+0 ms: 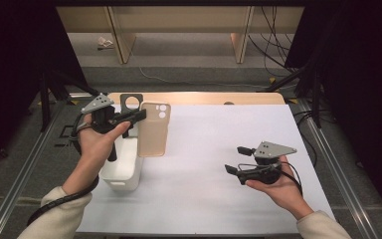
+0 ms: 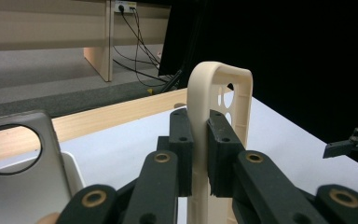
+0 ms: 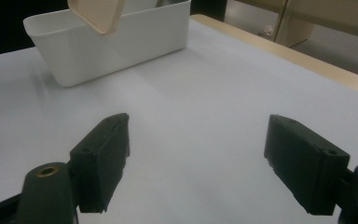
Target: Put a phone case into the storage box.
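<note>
The beige, soft-plastic phone case (image 1: pixel 153 130) hangs upright in the air, long axis vertical, camera cut-outs at the top, just beyond the near-right edge of the white rectangular plastic bin (image 1: pixel 122 169). The left gripper (image 1: pixel 140 115) clamps its side edge, jaws closed on the thin wall. A grey phone case (image 1: pixel 131 102) stands in the bin at about eleven o'clock from it. The right gripper (image 1: pixel 235 159), at four o'clock and well apart, rests wide open and empty over the white table (image 1: pixel 219 199).

Even overhead light, soft shadows (slightly blurry)
</note>
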The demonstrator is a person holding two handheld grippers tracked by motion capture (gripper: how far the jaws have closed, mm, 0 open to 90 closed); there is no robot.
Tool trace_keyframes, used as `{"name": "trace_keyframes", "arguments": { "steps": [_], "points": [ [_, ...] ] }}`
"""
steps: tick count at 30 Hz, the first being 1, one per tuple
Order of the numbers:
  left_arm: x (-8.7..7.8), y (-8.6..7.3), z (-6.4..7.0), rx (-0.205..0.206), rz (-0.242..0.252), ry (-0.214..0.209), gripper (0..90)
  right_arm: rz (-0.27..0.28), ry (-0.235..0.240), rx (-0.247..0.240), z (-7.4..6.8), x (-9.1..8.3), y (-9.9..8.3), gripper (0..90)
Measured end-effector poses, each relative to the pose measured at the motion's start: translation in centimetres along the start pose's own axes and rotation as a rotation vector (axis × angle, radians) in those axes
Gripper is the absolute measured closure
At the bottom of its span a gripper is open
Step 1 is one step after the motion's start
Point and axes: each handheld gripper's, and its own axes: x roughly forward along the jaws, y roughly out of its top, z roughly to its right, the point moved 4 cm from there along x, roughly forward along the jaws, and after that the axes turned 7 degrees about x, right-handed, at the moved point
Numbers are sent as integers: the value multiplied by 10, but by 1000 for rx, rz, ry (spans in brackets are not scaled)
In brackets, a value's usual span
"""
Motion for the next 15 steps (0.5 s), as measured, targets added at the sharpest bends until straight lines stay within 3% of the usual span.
{"name": "trace_keyframes", "arguments": {
  "steps": [15],
  "points": [
    [-12,7,-17,-11,20,32,818,9,-6,9,1,0,0,233]
  ]
}}
